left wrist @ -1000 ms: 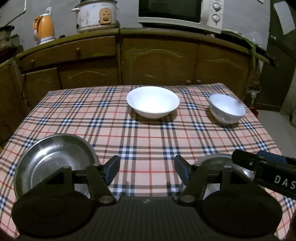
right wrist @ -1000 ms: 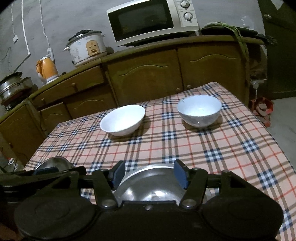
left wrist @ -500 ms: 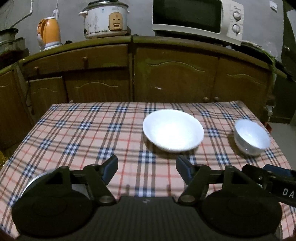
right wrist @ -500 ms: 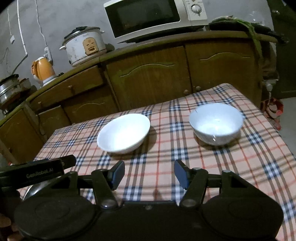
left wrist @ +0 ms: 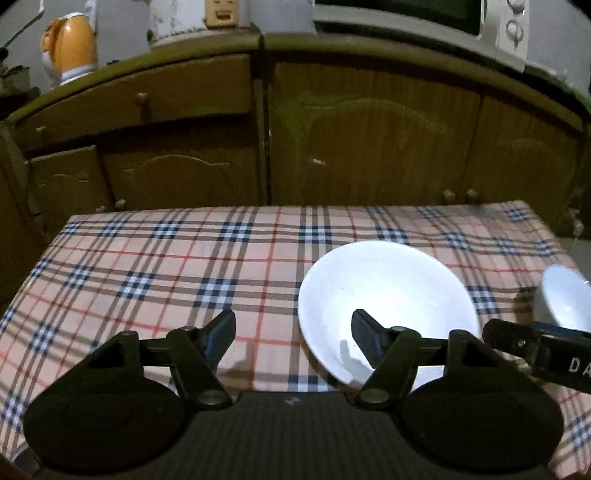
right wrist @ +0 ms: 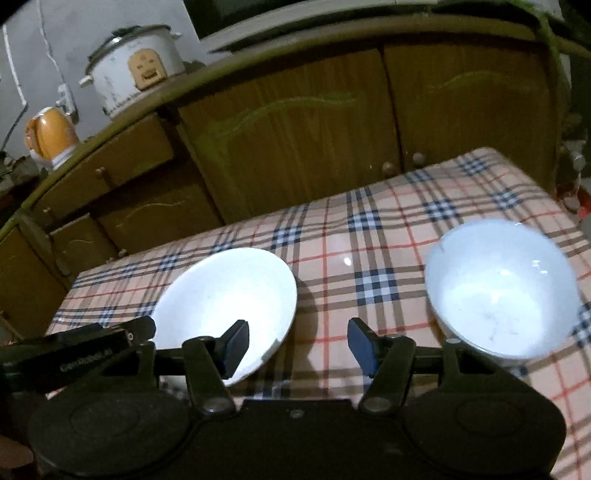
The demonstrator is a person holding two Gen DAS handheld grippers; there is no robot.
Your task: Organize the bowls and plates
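A wide shallow white bowl (left wrist: 388, 291) sits on the plaid tablecloth (left wrist: 166, 266); it also shows in the right wrist view (right wrist: 225, 295). A smaller, deeper white bowl (right wrist: 498, 288) sits to its right, seen at the edge of the left wrist view (left wrist: 569, 295). My left gripper (left wrist: 293, 332) is open and empty, its right finger over the near left rim of the wide bowl. My right gripper (right wrist: 297, 341) is open and empty, above the cloth between the two bowls. The metal plates are out of view.
Wooden cabinets (left wrist: 369, 140) stand close behind the table's far edge. On them are a rice cooker (right wrist: 136, 70), an orange kettle (left wrist: 70, 48) and a microwave (left wrist: 443, 18). The table's right edge (right wrist: 554, 199) drops off near the small bowl.
Both grippers have moved forward over the table toward the white bowls, which now look larger and closer. The metal plates near the front edge have dropped out of view. Both stay open.
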